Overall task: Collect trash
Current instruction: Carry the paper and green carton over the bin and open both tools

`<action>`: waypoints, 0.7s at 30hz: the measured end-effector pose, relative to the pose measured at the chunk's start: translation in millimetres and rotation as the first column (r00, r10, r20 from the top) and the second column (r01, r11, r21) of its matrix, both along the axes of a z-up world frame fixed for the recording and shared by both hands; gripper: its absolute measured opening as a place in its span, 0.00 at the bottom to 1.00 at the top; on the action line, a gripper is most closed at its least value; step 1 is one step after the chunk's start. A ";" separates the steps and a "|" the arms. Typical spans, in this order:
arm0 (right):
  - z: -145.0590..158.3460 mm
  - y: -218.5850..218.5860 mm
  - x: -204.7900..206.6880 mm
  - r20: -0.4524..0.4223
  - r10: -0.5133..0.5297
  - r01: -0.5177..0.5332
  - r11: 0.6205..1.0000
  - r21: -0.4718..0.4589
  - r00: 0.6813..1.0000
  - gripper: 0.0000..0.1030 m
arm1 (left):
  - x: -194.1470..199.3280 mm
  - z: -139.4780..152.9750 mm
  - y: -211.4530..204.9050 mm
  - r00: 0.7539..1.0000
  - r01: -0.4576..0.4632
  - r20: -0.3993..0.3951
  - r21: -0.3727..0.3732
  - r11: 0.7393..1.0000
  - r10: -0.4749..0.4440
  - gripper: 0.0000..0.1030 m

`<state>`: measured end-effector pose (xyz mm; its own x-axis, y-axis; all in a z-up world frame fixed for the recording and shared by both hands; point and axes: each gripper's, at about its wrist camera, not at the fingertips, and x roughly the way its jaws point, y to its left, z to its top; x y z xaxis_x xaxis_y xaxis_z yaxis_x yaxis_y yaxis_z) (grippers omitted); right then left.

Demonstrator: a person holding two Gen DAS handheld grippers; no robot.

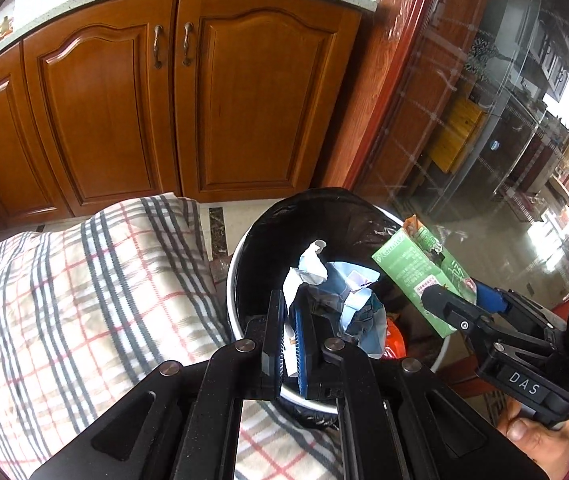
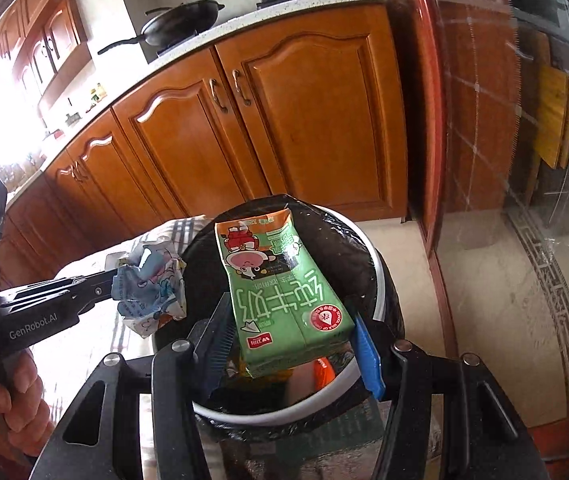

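Both tongs loaded, both at the trash bin [image 1: 268, 232], black liner, white rim.

Left tongs [image 1: 292, 320]: pinched nearly closed on crumpled blue-white wrapper [image 1: 336, 288]. Wrapper bunched up above and beside the fingertips, hanging over the bin's near-left rim area in left wrist view. From right wrist view, same wrapper [image 2: 152, 280] sits at left edge of the bin [image 2: 368, 248], partly over the plaid cloth [image 2: 124, 332], not clearly centred over the opening.

Right tongs [image 2: 290, 344]: about half spread, clamped on the short sides of green milk carton [image 2: 284, 292]. Carton long axis runs straight out along the fingers, away from camera, tilted downward, far end reaching toward the bin's back rim. Carton body directly above the bin mouth. In left wrist view, carton [image 1: 420, 276] over the bin's right rim, right tongs [image 1: 456, 300] coming in from the right.

Key relation: carton already over the opening, wrapper closer to the rim edge. Judged: right hand better placed to drop; left likely needs a small shift inward first.

Inside bin: some orange and other trash at bottom [image 2: 324, 372], not identifiable. Bin beside plaid-covered surface [image 1: 84, 280], wooden cabinets [image 1: 164, 100] behind.

Risk, judged: wrapper could land on cloth if let go here.
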<state>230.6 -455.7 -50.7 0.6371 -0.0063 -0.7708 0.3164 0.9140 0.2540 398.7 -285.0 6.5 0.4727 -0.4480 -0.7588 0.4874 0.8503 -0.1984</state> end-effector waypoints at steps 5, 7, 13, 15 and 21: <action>-5.0 -2.5 6.3 -0.013 0.007 -0.007 1.000 -0.005 1.000 0.53 | 8.4 -4.9 -7.3 1.000 -0.002 -0.012 0.004 1.000 0.002 0.04; -6.9 -2.9 8.9 -0.019 0.010 -0.010 1.000 -0.005 1.000 0.54 | 11.4 -7.3 -8.7 1.000 0.002 -0.023 0.008 1.000 -0.002 0.05; -10.8 -4.3 11.6 -0.033 0.008 -0.008 1.000 0.009 0.999 0.65 | 11.0 -9.2 -10.5 1.000 0.008 -0.021 -0.012 1.000 -0.008 0.25; -7.7 -4.2 5.7 -0.020 0.001 0.000 1.000 0.014 1.000 0.65 | 5.9 -8.1 -5.7 1.000 0.007 -0.017 -0.020 1.000 -0.007 0.25; 5.8 -0.8 -15.2 0.044 -0.014 0.012 0.998 0.062 0.999 0.65 | -19.1 3.2 26.4 1.000 -0.013 0.009 -0.061 0.998 0.014 0.31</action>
<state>215.4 -456.5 -45.0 0.6707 0.0320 -0.7410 0.3154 0.8919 0.3240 379.7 -258.6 9.7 0.4858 -0.4867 -0.7261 0.4779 0.8434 -0.2456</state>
